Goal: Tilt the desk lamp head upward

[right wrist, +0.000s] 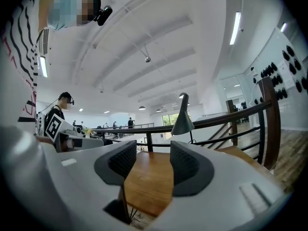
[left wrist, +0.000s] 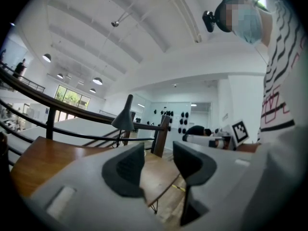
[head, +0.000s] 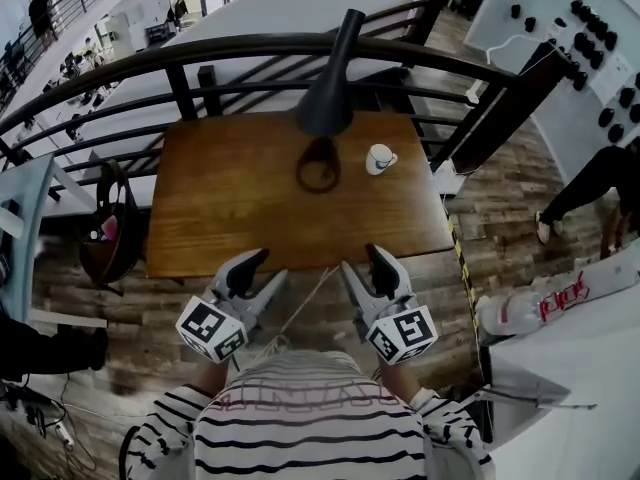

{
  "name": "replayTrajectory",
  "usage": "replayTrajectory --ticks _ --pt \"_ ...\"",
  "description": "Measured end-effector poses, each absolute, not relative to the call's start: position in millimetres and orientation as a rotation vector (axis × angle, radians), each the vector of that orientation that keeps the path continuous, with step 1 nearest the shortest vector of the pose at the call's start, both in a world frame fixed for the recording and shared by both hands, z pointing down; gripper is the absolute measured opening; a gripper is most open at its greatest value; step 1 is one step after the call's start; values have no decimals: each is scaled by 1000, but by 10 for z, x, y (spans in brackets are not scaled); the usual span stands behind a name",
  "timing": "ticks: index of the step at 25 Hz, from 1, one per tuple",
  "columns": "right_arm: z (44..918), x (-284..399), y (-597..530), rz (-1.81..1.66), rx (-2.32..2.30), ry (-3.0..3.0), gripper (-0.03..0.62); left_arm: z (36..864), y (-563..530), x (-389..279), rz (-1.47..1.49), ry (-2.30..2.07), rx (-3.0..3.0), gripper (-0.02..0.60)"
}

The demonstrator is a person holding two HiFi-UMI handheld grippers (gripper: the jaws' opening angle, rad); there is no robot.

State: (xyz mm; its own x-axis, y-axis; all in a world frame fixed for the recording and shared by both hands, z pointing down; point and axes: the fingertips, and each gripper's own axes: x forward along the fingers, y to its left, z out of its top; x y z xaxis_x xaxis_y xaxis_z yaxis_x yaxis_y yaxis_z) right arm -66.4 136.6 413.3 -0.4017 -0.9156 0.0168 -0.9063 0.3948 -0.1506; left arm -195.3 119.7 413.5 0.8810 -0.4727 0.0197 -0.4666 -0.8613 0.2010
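Note:
A dark desk lamp stands at the far middle of the wooden table (head: 220, 208). Its cone-shaped head (head: 328, 98) hangs over its ring base (head: 318, 168), mouth pointing down. I see the head again in the left gripper view (left wrist: 124, 119) and in the right gripper view (right wrist: 183, 121), far beyond the jaws. My left gripper (head: 262, 268) and right gripper (head: 362, 263) hover side by side over the table's near edge, well short of the lamp. Both are open, with nothing between the left gripper's pads (left wrist: 126, 170) or the right gripper's pads (right wrist: 185, 165).
A small white cup (head: 380, 158) stands just right of the lamp base. A black railing (head: 250, 48) runs behind the table. A dark chair with a bag (head: 105, 233) is at the left, a white table (head: 570, 378) at the right, and a person (head: 600, 183) farther right.

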Motion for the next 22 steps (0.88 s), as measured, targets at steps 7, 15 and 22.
replayTrajectory --ticks 7,15,22 --pt "4209 -658 977 -216 -1755 2546 207 4217 770 -1949 -44 -644 2835 179" --pt "4306 -357 292 -195 -1748 2567 207 4347 132 -1653 -58 -649 2809 186" --pt "4289 245 -446 -131 -1678 2656 210 4311 -513 -1002 -95 -717 2767 225"
